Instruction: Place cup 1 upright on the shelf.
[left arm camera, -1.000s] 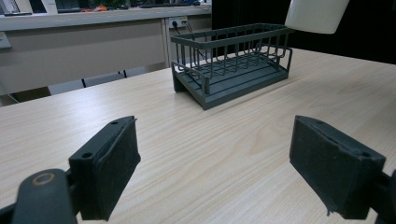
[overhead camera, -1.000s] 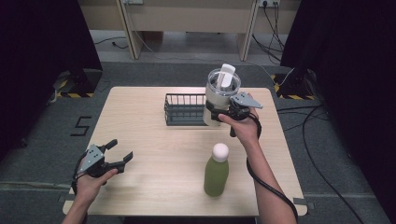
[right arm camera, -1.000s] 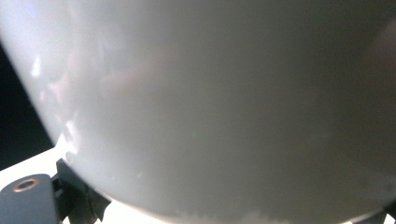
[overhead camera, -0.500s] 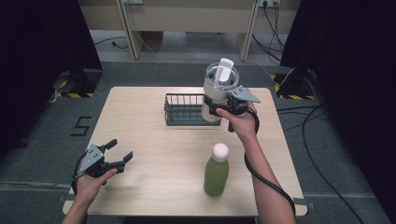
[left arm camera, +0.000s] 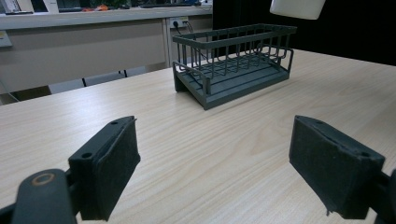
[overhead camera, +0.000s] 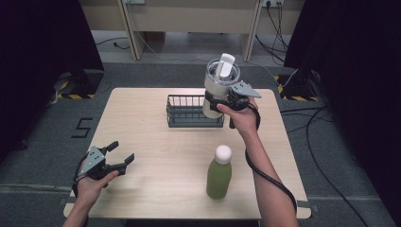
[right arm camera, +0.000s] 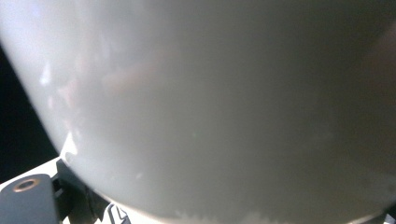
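Carry step: right claw [overhead camera: 213, 101] clamped on white lidded tumbler [overhead camera: 218, 90], held above wire basket's [overhead camera: 189, 113] right end. Left claw [overhead camera: 118, 156] wide open, empty. Next: lower tumbler into basket.

- The wire basket [overhead camera: 195, 111] stands at the far middle of the desk [overhead camera: 151, 189].
- The bottle [overhead camera: 219, 172] stands nearer, right of centre.
- The cup [overhead camera: 218, 90] hangs over the basket's right end.

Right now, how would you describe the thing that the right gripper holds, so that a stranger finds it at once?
Look at the wooden table, then at the dark wire basket near its far edge. Above the basket's right end, the right gripper holds a white tumbler in the air. Unlike the green bottle, it is white, with a clear lid.
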